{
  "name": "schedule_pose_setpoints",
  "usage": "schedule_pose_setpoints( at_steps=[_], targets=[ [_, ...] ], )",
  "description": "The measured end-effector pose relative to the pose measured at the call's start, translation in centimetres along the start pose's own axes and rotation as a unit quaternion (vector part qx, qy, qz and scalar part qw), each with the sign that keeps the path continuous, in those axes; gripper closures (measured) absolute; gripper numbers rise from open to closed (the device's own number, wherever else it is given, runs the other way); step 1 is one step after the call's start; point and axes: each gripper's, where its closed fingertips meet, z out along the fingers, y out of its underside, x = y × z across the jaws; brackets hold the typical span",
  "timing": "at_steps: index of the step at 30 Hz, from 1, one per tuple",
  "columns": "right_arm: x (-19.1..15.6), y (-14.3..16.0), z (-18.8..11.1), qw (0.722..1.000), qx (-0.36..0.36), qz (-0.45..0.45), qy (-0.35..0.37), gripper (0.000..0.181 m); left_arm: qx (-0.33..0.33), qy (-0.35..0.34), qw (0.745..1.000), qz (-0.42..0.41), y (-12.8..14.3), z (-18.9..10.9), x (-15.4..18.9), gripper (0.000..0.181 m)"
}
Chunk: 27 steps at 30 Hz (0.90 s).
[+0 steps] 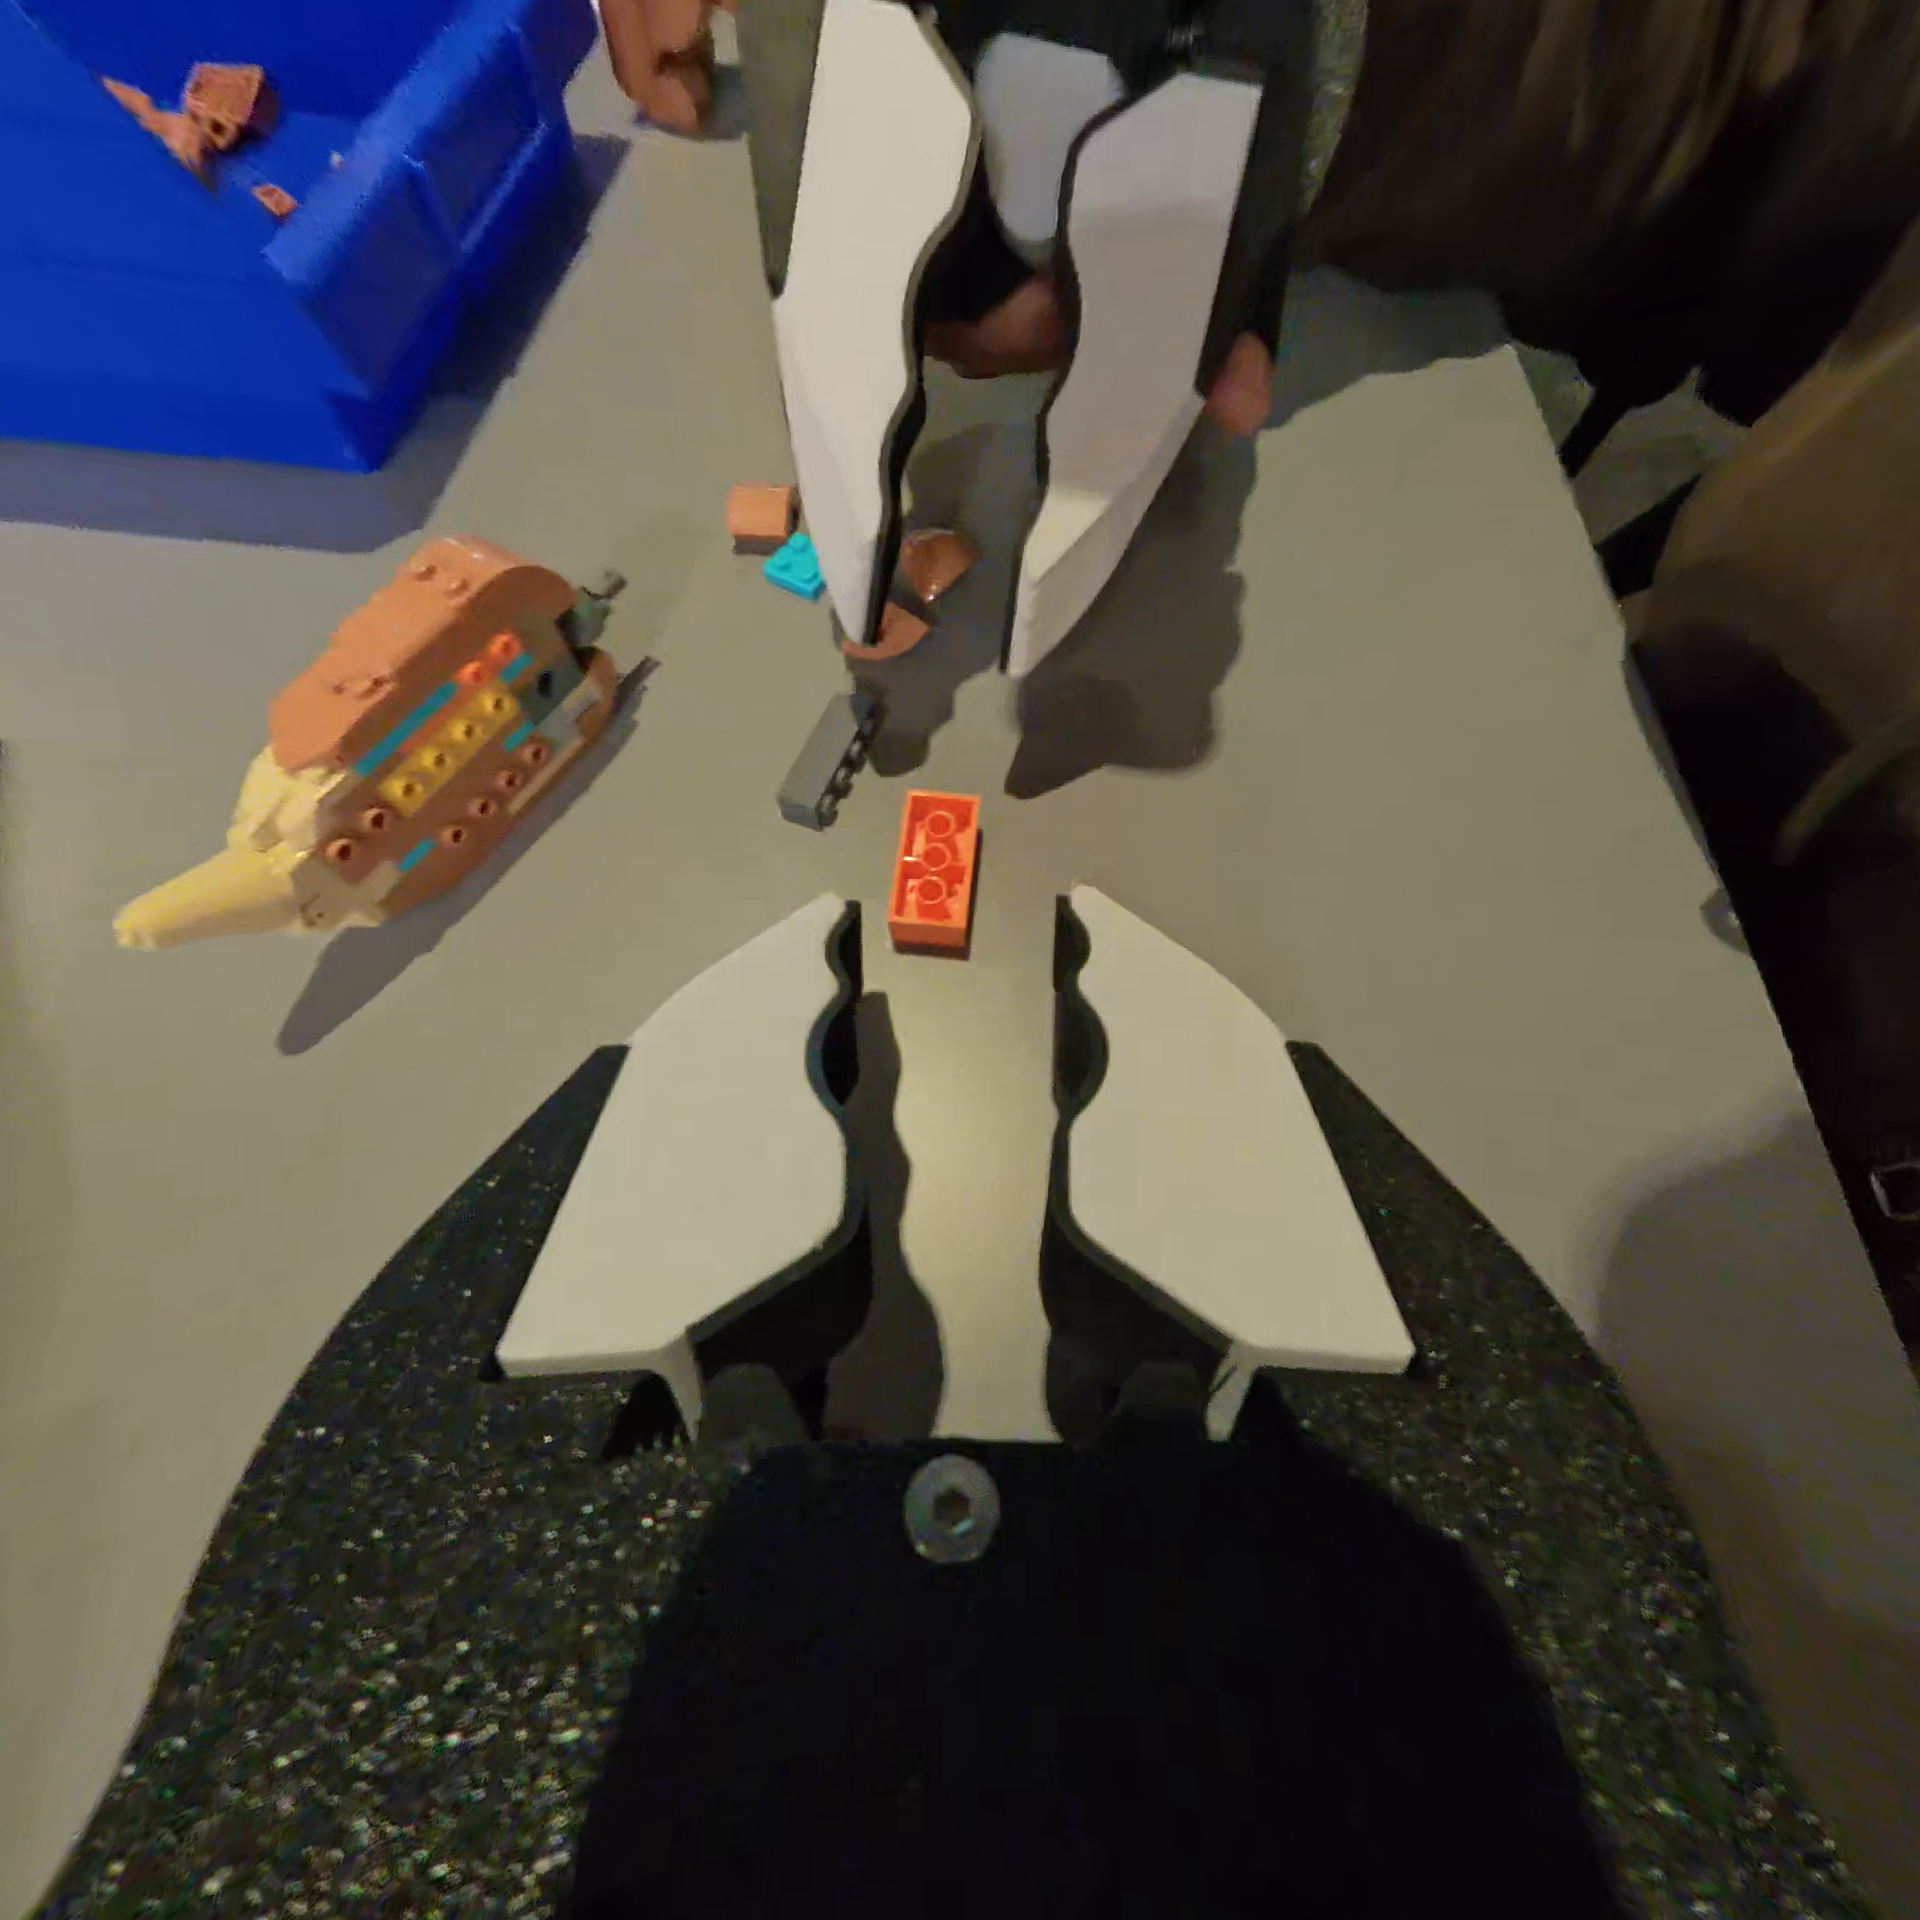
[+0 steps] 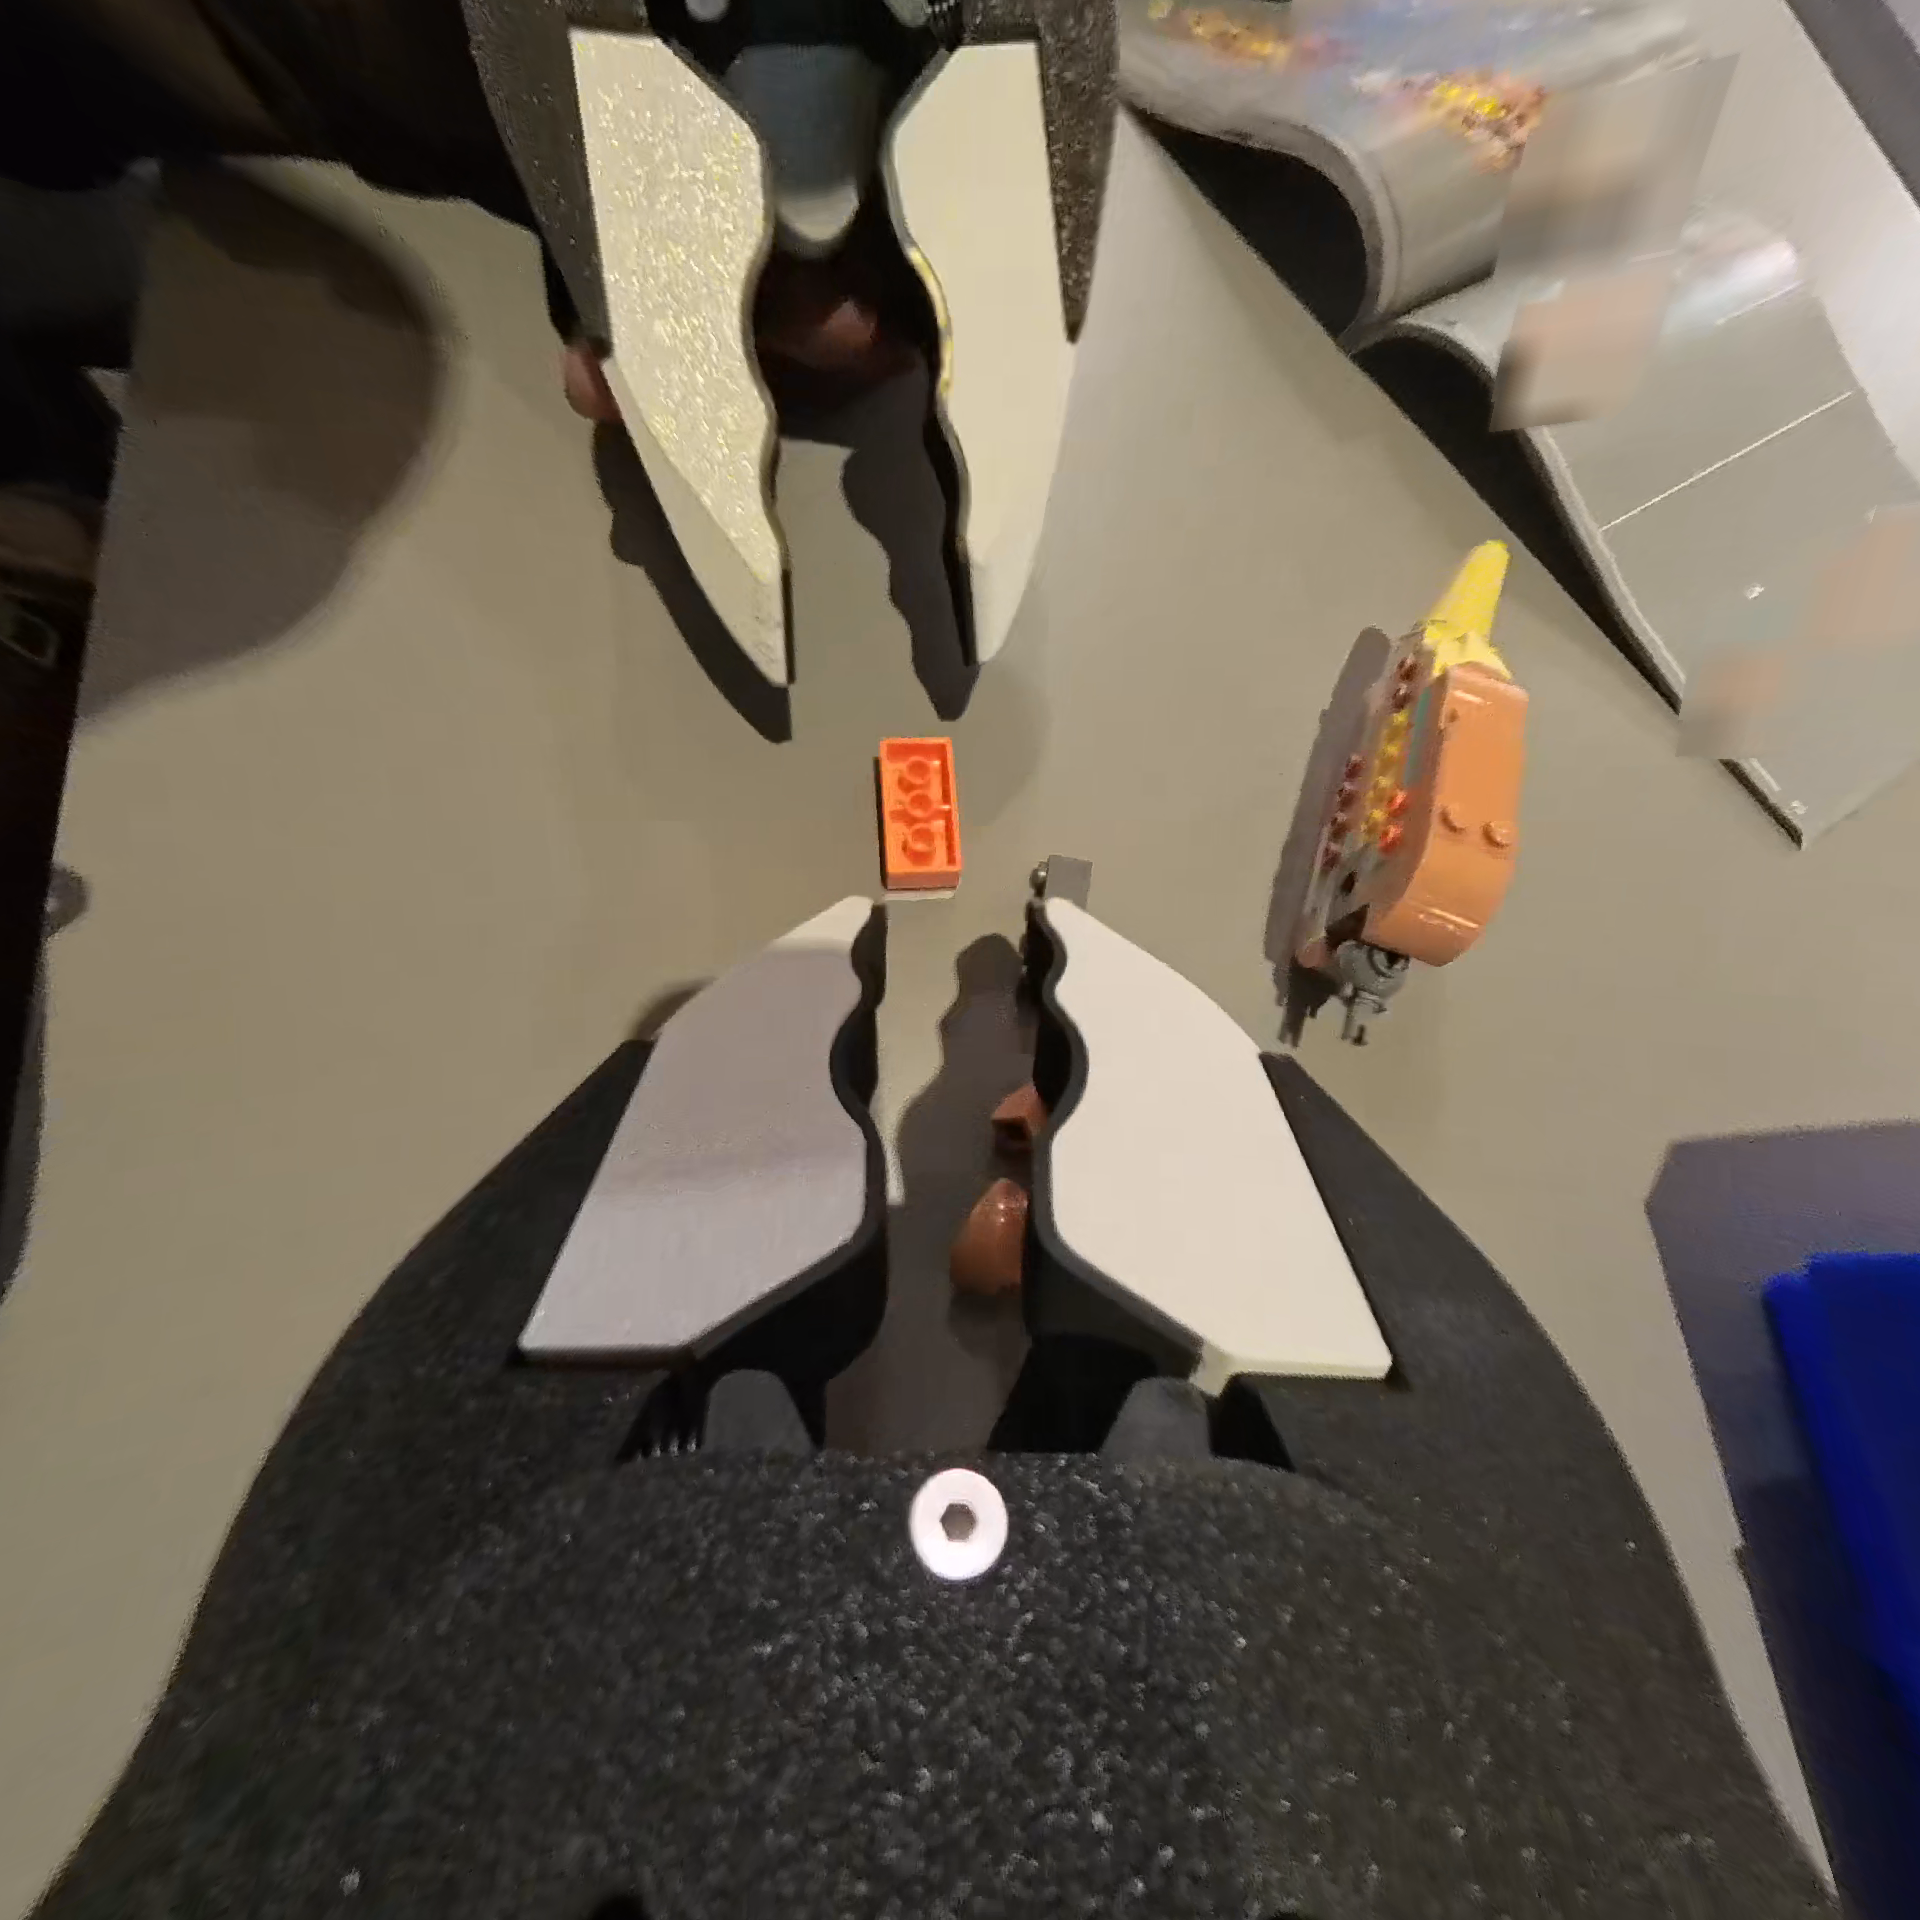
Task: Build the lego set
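An orange two-by-three brick (image 1: 935, 871) lies studs down on the grey table (image 1: 1299, 831), just ahead of my left gripper (image 1: 958, 920), which is open and empty. My right gripper (image 1: 940, 649) comes from the far side, open and empty, tips near the table. In the right wrist view the orange brick (image 2: 920, 816) lies between my right gripper (image 2: 956, 914) and the left gripper (image 2: 878, 665). A grey brick (image 1: 831, 764) lies beside the orange one. Two brown pieces (image 2: 992, 1242) lie on the table under the right gripper's gap. The part-built brown, tan and cream model (image 1: 416, 748) lies on its side to the left.
A blue bin (image 1: 260, 208) with a few tan pieces stands at the far left. A teal plate (image 1: 795, 566) and a tan piece (image 1: 762, 511) lie near the right gripper. An open instruction booklet (image 2: 1558, 312) lies beyond the model (image 2: 1423, 821). The table edge (image 1: 1621, 623) runs along the right. Some 5 cm of space lies between my two pairs of fingers.
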Motion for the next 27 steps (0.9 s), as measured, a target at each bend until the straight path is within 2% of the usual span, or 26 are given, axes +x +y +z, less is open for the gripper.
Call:
schedule_pose_setpoints(
  at_steps=[6,9,11,14,17,19,22,25,27],
  targets=[
    [-0.4,0.3,0.6,1.0,-0.01,-0.006,-0.005,0.155,-0.08,-0.022,0.996,0.028,1.3,1.9,-0.5,0.146],
    [-0.4,0.0,0.6,1.0,-0.006,-0.017,0.003,0.155,-0.087,-0.023,0.995,0.033,1.2,2.5,-0.4,0.164],
    [-0.3,-0.1,0.7,0.999,-0.006,-0.036,0.013,0.155,-0.087,-0.02,0.996,0.026,1.0,2.8,-0.4,0.164],
    [0.0,0.0,0.9,0.997,-0.001,-0.075,0.032,0.155,-0.084,-0.004,0.996,-0.019,1.0,2.5,-0.3,0.165],
    [0.4,-0.8,0.9,0.988,0.041,-0.137,0.062,0.154,-0.03,0.033,0.99,-0.135,-0.2,1.6,-0.4,0.165],
    [0.6,-1.8,0.5,0.982,0.087,-0.151,0.072,0.155,0.029,0.075,0.969,-0.234,-1.2,0.4,-0.7,0.165],
    [1.1,-4.0,-0.5,0.967,0.163,-0.171,0.097,0.155,0.118,0.134,0.915,-0.361,-2.5,-1.7,-1.6,0.165],
    [2.2,-5.1,-0.7,0.949,0.184,-0.218,0.138,0.156,0.18,0.169,0.863,-0.44,-3.3,-3.2,-2.5,0.165],
    [2.8,-5.6,-0.4,0.94,0.185,-0.242,0.154,0.155,0.194,0.188,0.845,-0.461,-3.5,-3.5,-2.3,0.165]
  ],
)
